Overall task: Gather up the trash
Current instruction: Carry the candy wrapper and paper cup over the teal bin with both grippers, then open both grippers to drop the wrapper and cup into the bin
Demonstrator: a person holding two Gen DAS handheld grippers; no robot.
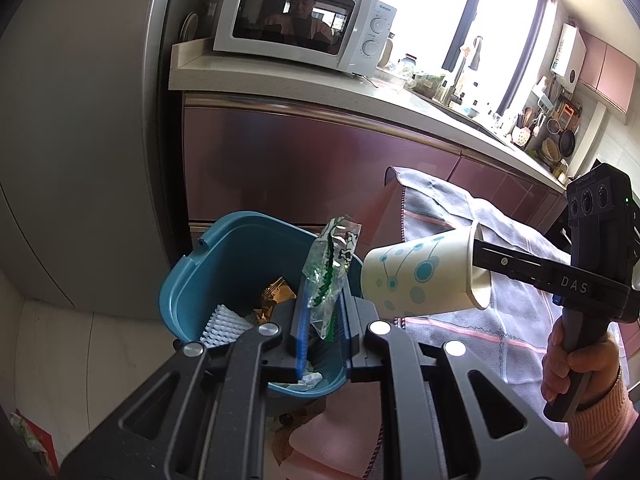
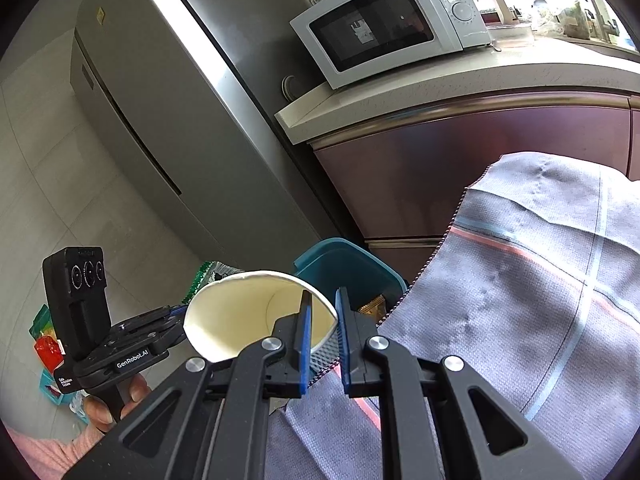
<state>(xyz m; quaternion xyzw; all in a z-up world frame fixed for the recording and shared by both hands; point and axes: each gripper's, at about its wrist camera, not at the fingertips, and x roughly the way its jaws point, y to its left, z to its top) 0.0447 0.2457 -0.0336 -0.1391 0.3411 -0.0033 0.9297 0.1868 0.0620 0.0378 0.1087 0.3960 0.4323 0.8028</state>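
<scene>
Over the teal bin (image 1: 224, 276), both pairs of tongs arrive loaded. The left tongs (image 1: 320, 312) are pinched narrow on a clear wrapper with green print (image 1: 332, 264), which stands up out of the pads right above the bin's open mouth. That looks deliberate: held there, the wrapper need only be let go to drop in. Down inside the bin, at about ten o'clock from the left tongs, lie a gold foil scrap (image 1: 274, 294) and a white ridged piece (image 1: 222, 322), so some trash is already collected.

At three o'clock of the wrapper comes the paper cup (image 1: 424, 276), white with blue dots. The right tongs (image 2: 322, 322) are clamped tight on its wall, one pad inside the rim and one outside, which keeps the light cup from slipping or crushing. It hangs on its side, base toward the bin and mouth back toward the handle, just beside the wrapper and at the bin's rim, not yet over the middle.

Both tools slant downward toward the bin. The person's right hand (image 1: 576, 368) wraps the grip low at four o'clock in the left view, sleeve at the wrist; the left hand (image 2: 108, 404) shows at eight o'clock in the right view. A grey checked cloth (image 2: 540, 280) drapes the surface beside the bin, and a microwave (image 1: 296, 16) sits on the desk (image 1: 360, 92) at twelve o'clock.
</scene>
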